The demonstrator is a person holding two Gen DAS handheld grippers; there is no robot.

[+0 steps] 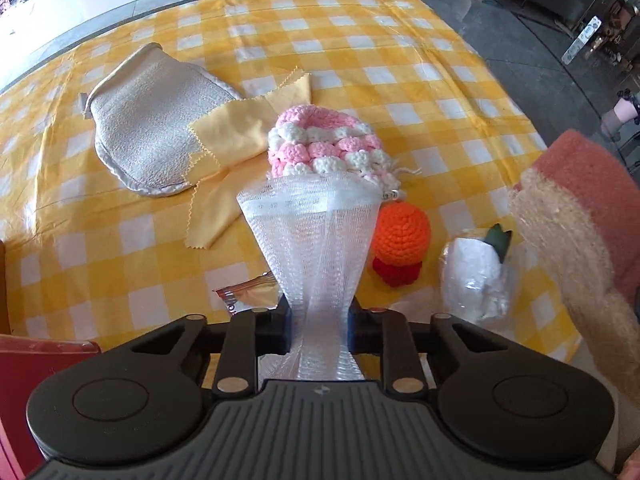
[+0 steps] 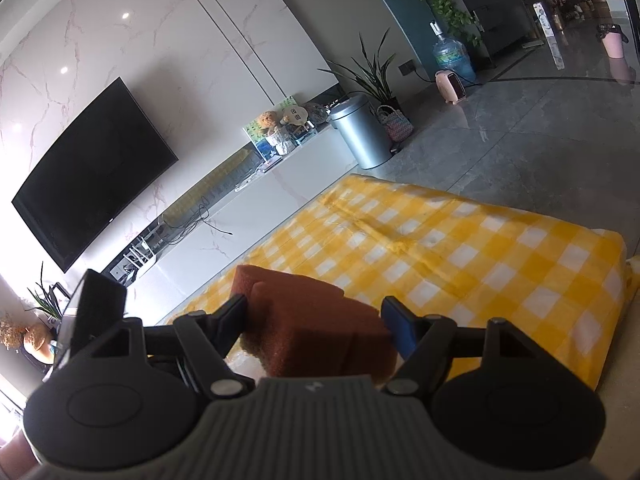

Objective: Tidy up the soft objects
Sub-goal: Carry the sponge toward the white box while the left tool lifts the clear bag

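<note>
white mesh netting (image 1: 310,232) sits pinched in my left gripper (image 1: 320,330), its jaws closed on the narrow end while the wide end fans out forward above the yellow checked cloth (image 1: 360,52). past it lie a pink-and-white crochet piece (image 1: 324,140), an orange crochet ball (image 1: 402,230) just right of the netting, a silver mitt (image 1: 156,128) and a pale yellow cloth (image 1: 232,136) to the left. a pink sponge (image 1: 580,184) hangs at the right edge, off the table.

from the right wrist, i see my right gripper (image 2: 316,322) clamped on that sponge (image 2: 312,328), one finger on each side, held above the near edge of the checked cloth (image 2: 460,248).
</note>
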